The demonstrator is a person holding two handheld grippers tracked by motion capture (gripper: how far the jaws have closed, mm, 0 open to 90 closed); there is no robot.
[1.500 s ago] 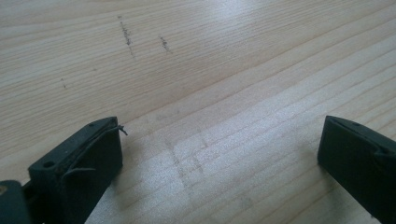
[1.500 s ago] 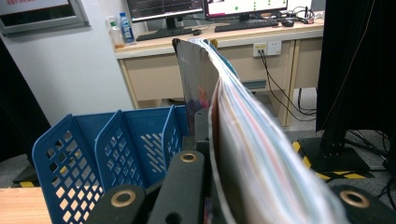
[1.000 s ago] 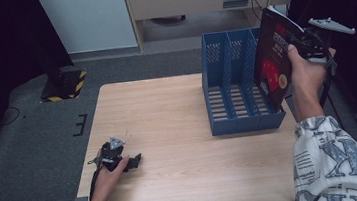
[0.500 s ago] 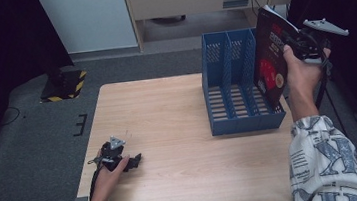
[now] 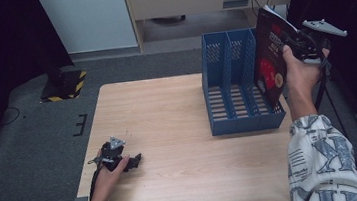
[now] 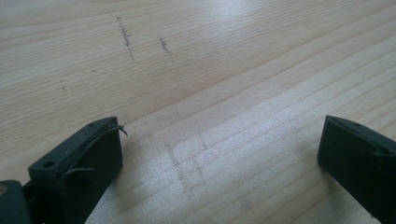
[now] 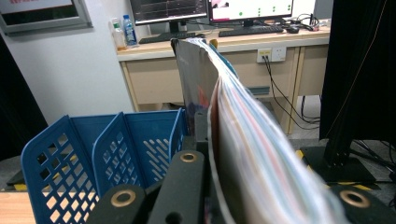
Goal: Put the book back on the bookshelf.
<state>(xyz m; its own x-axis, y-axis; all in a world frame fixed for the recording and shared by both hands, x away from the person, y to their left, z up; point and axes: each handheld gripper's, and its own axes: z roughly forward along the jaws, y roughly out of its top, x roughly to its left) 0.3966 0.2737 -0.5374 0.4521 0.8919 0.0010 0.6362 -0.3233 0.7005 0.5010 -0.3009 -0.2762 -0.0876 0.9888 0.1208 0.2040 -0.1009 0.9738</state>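
Room: a grey floor around a pale wooden table [image 5: 179,130], with a desk carrying monitors at the back and a black-and-yellow striped base on the floor at far left.
Left gripper [image 5: 131,161]: rests on the table near its front left corner, jaws spread wide with nothing but bare wood between them.
File rack [image 5: 238,86]: a blue slotted plastic holder with upright dividers, standing on the right part of the table, its compartments bare as far as can be seen.
Magazine [image 5: 270,55]: held up in the air over the rack's right-hand end, upright and slightly tilted, its lower edge near the rightmost slot.
Right gripper [image 5: 292,43]: clenched on the magazine's edge, the pages fanning and bowing beyond the jaws.
Handling: probably light, glossy and floppy; likely to sag or slip. Best taken near the spine, where it is stiffest, and lowered edge-first.
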